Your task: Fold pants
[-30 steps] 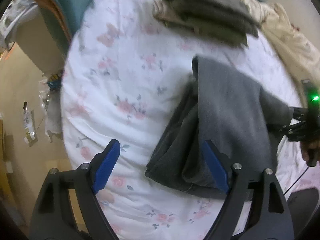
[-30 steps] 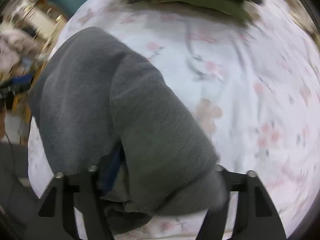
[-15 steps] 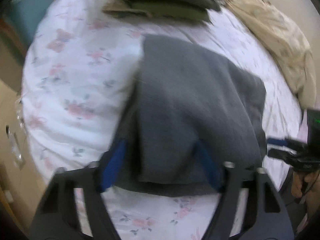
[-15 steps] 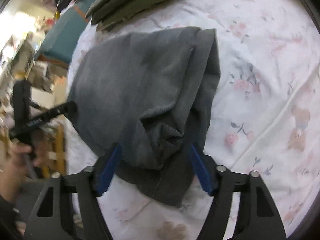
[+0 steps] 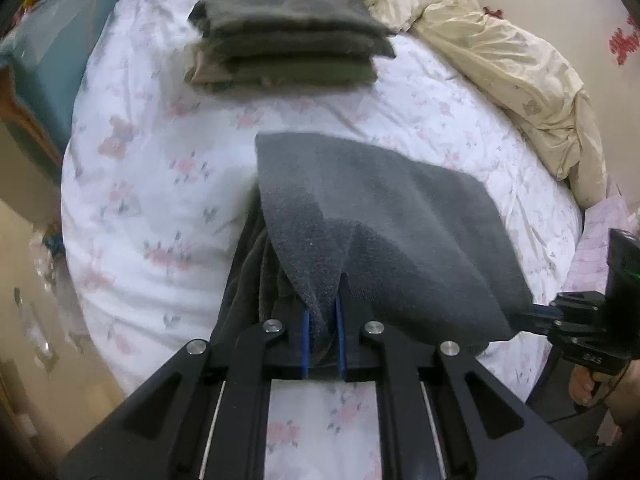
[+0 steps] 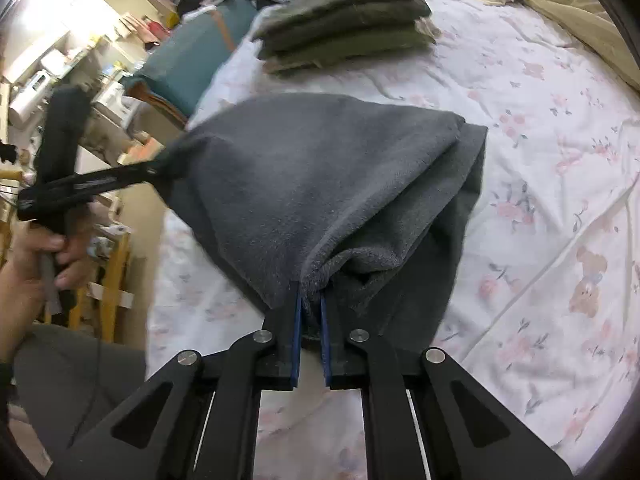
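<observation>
left gripper [image 5: 321,330]: bottom centre of the left view; jaws nearly closed, a bunched corner of the pants pinched between the blue pads [image 5: 305,334].
right gripper [image 6: 310,330]: bottom centre of the right view; jaws likewise drawn close on a gathered corner of cloth. It also shows at the right edge of the left view, nipping the opposite near corner.
pants [image 5: 384,216]: grey, already folded into a thick wad, centre of both views; near edge lifted by both grippers, far edge seems to rest on the sheet.
handling: soft knit, fleecy surface, no stiffness; it sags between the two grips. Judged light to moderate in weight, and not slippery against the pads. Nothing fragile.
layers: several lie stacked; darker inner layers hang loose at lower left of the wad in the left view and could slide out if only the top layer is held.
where to hold: the two near corners, taking all layers in each bite; the present grips look right for that.
sheet [image 5: 160,184]: white with pink flowers and bears, wrinkled, under the pants.
stack [image 5: 288,40]: folded olive garments, upper centre of the left view, well apart from the pants.
quilt [image 5: 500,64]: cream, crumpled, upper right.
writing: small white lettering on both gripper bodies, too blurred to read; no label visible on the pants.
</observation>
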